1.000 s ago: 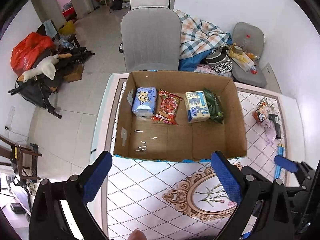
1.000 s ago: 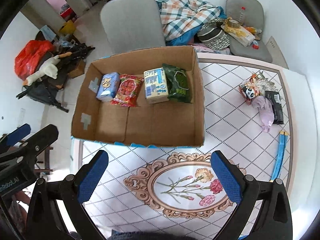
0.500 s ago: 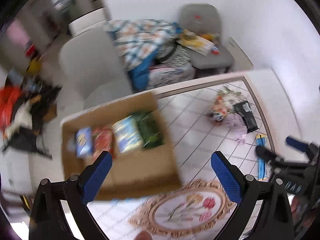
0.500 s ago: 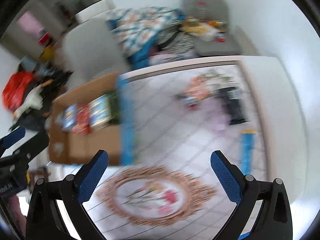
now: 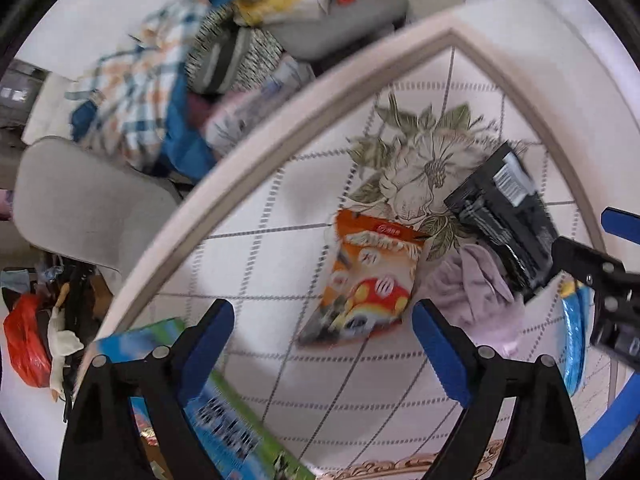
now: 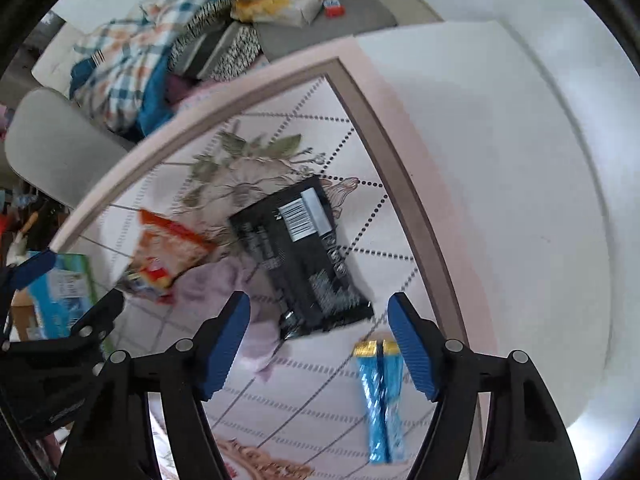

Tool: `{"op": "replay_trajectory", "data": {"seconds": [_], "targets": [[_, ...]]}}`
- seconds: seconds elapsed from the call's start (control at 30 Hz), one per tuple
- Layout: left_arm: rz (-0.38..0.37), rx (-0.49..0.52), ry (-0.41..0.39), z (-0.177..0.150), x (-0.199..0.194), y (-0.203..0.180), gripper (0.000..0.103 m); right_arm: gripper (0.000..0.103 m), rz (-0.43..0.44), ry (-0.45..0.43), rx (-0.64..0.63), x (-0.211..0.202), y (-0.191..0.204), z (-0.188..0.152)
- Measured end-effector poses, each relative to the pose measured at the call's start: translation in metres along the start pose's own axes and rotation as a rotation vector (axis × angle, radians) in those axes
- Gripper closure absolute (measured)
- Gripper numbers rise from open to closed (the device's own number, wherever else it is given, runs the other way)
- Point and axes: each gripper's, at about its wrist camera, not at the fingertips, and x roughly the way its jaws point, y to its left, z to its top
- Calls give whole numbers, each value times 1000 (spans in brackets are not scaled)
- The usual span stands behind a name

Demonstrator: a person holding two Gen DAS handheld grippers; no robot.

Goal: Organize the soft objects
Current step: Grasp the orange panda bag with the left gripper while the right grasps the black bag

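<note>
An orange snack packet (image 5: pixel 370 276) lies on the patterned tablecloth, just ahead of my open, empty left gripper (image 5: pixel 323 354). A black packet (image 6: pixel 300 256) lies ahead of my open, empty right gripper (image 6: pixel 320 344); it also shows in the left wrist view (image 5: pixel 502 220). A crumpled lilac cloth (image 5: pixel 474 294) lies between the two packets and shows in the right wrist view (image 6: pixel 224 280) too. A blue wrapped stick (image 6: pixel 380 396) lies by the right finger. The orange packet also shows at left in the right wrist view (image 6: pixel 168 252).
The box's printed corner (image 5: pixel 224 408) is at lower left, near the left finger. The table edge (image 5: pixel 248 152) curves past a grey chair (image 5: pixel 84 208) and piled clothes (image 5: pixel 136 92). A white wall (image 6: pixel 520 184) borders the table on the right.
Both grippers have swung right, away from the cardboard box, and dropped close to the loose packets and cloth at the table's right end. Both stay open.
</note>
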Motion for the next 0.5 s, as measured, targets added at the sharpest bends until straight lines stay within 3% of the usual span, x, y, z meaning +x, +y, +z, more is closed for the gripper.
{"op": "replay_trajectory", "data": {"seconds": [0.27,0.33,0.37,0.5], "targets": [[-65,-17,96,17,44,-4,14,29,57,114,-24,64,2,12],[-94,-46,120,18,52,0,46,29,46,132,-26,77,3,13],[-108,-71,147,16,58,4,53,29,44,139,-22,82,4,13],[-157,-164,156,9,64,21,56,34,12,136,-14,87,8,13]]}}
